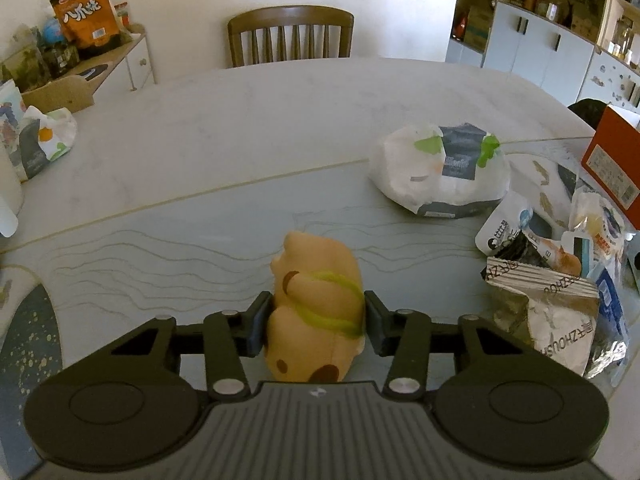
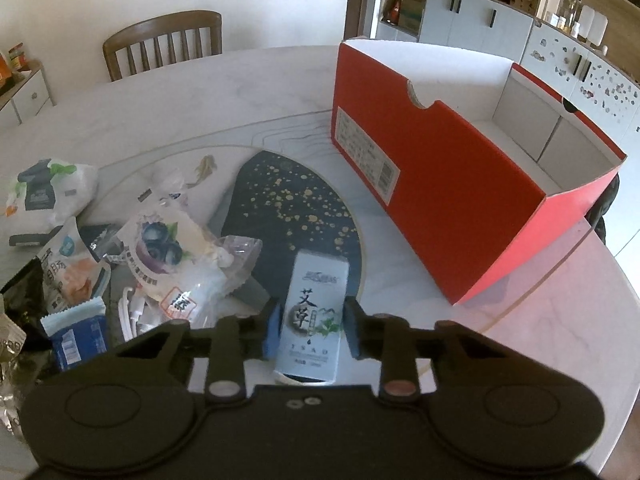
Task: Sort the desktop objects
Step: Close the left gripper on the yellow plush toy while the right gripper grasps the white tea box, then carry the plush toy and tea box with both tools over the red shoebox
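A tan plush toy (image 1: 316, 304) with brown spots and a yellow-green cord lies on the table. My left gripper (image 1: 318, 320) is shut on it, with one pad against each side. In the right wrist view a pale blue carton (image 2: 314, 316) with black characters stands on the dark speckled mat (image 2: 288, 208). My right gripper (image 2: 311, 330) is shut on it, the blue pads (image 2: 271, 330) touching its sides. An open red shoebox (image 2: 440, 184), white and bare inside, stands to the right, beyond the carton.
Snack packets (image 2: 160, 264) are heaped left of the carton, and the same heap (image 1: 560, 280) lies right of the toy. A white tissue pack (image 1: 444, 172) lies beyond the toy, another (image 1: 44, 140) at far left. A wooden chair (image 1: 290, 34) stands behind the table.
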Motion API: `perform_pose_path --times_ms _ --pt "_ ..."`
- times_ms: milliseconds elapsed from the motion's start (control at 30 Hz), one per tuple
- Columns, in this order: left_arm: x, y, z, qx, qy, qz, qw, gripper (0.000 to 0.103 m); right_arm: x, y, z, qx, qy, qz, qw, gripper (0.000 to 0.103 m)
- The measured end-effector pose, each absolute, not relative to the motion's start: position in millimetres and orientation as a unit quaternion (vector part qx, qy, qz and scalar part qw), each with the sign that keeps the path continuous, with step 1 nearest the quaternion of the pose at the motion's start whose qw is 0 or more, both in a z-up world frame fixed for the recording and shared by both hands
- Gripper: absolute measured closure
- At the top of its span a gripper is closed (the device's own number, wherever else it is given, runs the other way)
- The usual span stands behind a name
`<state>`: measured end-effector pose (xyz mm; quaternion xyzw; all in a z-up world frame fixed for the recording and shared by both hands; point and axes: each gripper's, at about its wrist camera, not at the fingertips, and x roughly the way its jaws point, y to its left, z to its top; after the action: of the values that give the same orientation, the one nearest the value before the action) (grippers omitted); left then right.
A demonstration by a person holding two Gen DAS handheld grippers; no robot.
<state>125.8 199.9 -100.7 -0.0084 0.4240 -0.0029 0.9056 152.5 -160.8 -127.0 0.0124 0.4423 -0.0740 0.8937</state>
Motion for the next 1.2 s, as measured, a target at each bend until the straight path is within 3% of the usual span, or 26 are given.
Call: perform_pose_path --times_ms 467,1200 --pt "107.0 193.5 -76.6 -0.014 0.422 -0.006 0.906 0.057 128.0 -174.7 -106.6 0.038 0.428 -0.065 0.901 0.074" --pt "76.2 120.8 -16.2 -0.012 0.417 -0.064 0.907 0.057 103.9 -216.7 -13.7 0.049 0.372 0.03 0.926 0.074"
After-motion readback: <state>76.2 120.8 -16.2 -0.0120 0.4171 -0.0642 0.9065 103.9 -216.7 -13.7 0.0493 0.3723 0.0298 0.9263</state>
